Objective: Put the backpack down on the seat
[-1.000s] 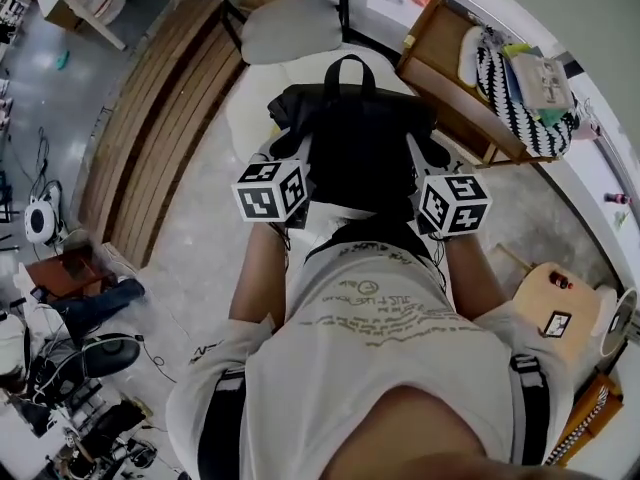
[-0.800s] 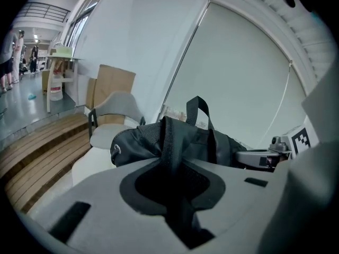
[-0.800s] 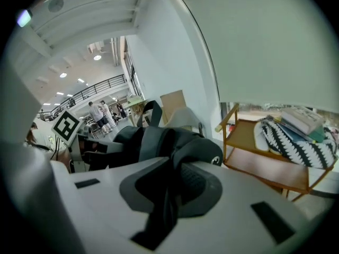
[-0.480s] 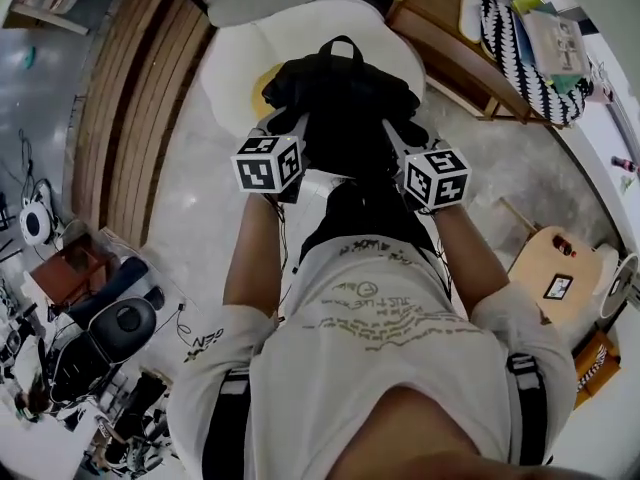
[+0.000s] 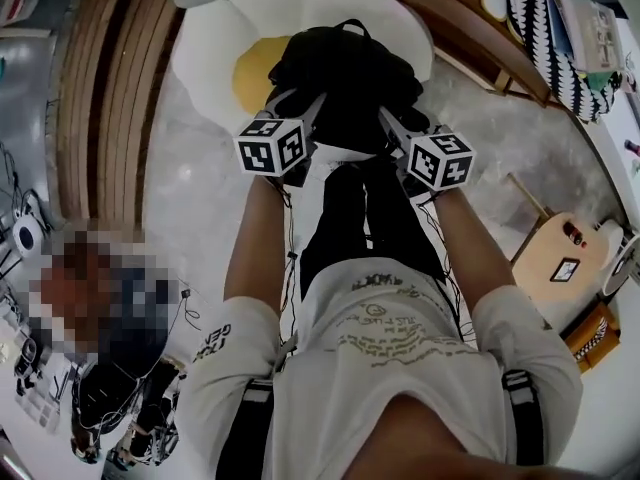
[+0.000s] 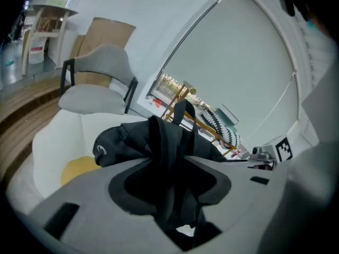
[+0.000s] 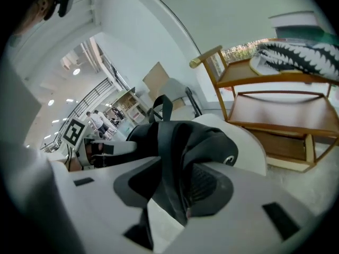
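A black backpack point(image 5: 345, 73) rests on the white cushioned seat point(image 5: 205, 53), beside a yellow patch point(image 5: 255, 73). My left gripper point(image 5: 303, 108) reaches to the pack's near left side and my right gripper point(image 5: 392, 120) to its near right. In the left gripper view the jaws point(image 6: 170, 165) are opening, with bunched black fabric of the backpack point(image 6: 159, 139) still lying between them. In the right gripper view the jaws point(image 7: 175, 180) are opening too, and a black strap of the backpack point(image 7: 209, 142) hangs loosely through the gap over the seat point(image 7: 249, 150).
A wooden shelf cart point(image 5: 490, 53) with a zebra-patterned bag point(image 5: 560, 53) stands right of the seat. Wooden slats point(image 5: 100, 98) run along the left. A small round wooden stool point(image 5: 560, 268) is at my right. The person's legs stand close to the seat's front.
The backpack has come down onto the seat cushion with both grippers following it forward. It sits lower and flatter than a second ago.
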`<action>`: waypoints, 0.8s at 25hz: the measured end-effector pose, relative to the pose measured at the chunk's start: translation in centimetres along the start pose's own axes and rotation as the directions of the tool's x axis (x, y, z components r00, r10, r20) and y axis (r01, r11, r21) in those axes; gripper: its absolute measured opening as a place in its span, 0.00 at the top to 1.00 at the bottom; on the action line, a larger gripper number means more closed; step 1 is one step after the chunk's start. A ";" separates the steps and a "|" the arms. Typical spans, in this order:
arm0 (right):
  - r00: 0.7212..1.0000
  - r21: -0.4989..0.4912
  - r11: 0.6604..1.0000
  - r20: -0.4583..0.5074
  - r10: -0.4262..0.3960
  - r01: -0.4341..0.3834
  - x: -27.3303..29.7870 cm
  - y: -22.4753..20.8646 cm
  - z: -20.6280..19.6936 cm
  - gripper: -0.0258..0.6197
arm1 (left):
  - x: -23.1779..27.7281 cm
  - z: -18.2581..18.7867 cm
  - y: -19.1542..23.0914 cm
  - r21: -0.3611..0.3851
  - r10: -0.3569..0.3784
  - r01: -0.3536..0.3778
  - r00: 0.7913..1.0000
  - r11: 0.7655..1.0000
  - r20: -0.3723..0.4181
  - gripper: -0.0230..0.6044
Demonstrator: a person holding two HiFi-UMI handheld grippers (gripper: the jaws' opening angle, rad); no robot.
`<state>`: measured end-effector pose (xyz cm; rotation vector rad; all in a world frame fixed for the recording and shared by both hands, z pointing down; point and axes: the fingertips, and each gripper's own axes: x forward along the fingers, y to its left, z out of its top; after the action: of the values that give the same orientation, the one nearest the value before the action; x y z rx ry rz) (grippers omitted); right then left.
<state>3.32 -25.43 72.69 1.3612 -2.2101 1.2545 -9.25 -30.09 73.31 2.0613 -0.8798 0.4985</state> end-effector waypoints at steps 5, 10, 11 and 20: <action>0.998 0.071 0.996 -0.047 -0.050 0.053 4.4 -5.7 -3.5 0.74 | 6.3 -3.5 2.0 0.003 -0.120 0.120 0.989 0.993 -0.084 0.56; 0.990 0.062 0.989 -0.053 -0.132 0.135 6.8 -10.4 -4.7 0.73 | 11.7 -5.5 3.9 0.005 -0.124 0.125 0.985 0.992 -0.122 0.56; 0.987 0.063 0.986 -0.056 -0.152 0.156 7.3 -11.0 -4.8 0.72 | 12.4 -5.8 4.2 0.024 -0.119 0.124 0.984 0.992 -0.135 0.56; 0.953 0.110 0.955 -0.163 -0.257 0.277 7.7 -14.0 -7.4 0.54 | 13.4 -8.0 6.6 -0.030 -0.084 0.080 0.983 0.996 -0.162 0.42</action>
<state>9.27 -26.93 89.22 1.5050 -1.8014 1.3693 -5.32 -31.85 89.72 1.9945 -0.6982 0.5999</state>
